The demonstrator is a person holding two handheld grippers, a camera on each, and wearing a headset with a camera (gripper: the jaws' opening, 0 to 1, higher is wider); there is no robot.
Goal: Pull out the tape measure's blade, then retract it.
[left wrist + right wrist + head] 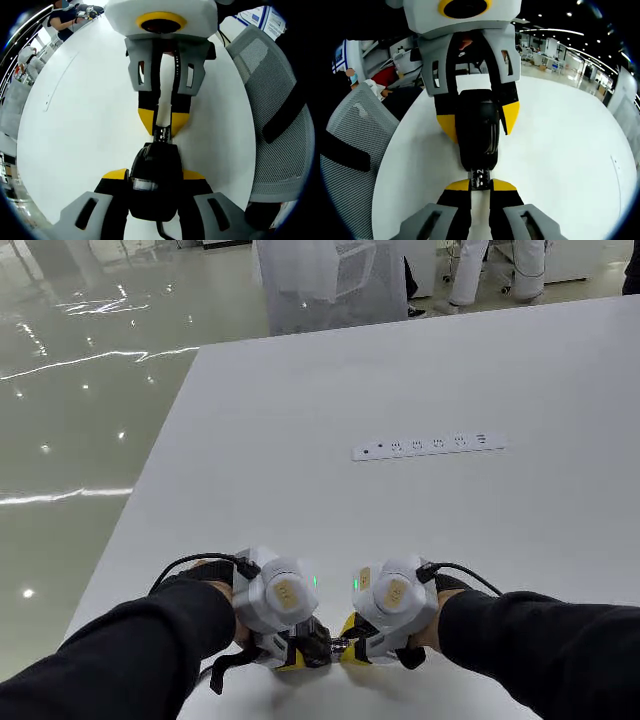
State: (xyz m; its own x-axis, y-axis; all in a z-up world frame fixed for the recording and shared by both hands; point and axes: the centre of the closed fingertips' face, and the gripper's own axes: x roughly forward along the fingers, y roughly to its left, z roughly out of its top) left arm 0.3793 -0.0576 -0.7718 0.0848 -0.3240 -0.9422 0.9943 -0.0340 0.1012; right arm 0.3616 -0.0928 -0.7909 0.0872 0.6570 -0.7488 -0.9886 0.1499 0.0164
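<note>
A black tape measure case (pixel 152 187) sits between the yellow-tipped jaws of my left gripper (pixel 155 175), which is shut on it. In the right gripper view the same case (pixel 477 132) hangs in that gripper. My right gripper (pixel 480 186) is shut on the end of the blade (pixel 480 176), where a numeral 2 shows. Only a very short length of blade (pixel 161 133) spans the gap between case and right gripper. In the head view the left gripper (pixel 298 652) and right gripper (pixel 352 650) face each other, nearly touching, low over the table's near edge, with the case (pixel 316 644) between them.
A white power strip (pixel 428 446) lies mid-table on the white table (pixel 400 370). The table's left edge drops to a glossy floor (pixel 80 390). A grey mesh chair (pixel 272 115) stands just behind the near edge. People stand at the far end.
</note>
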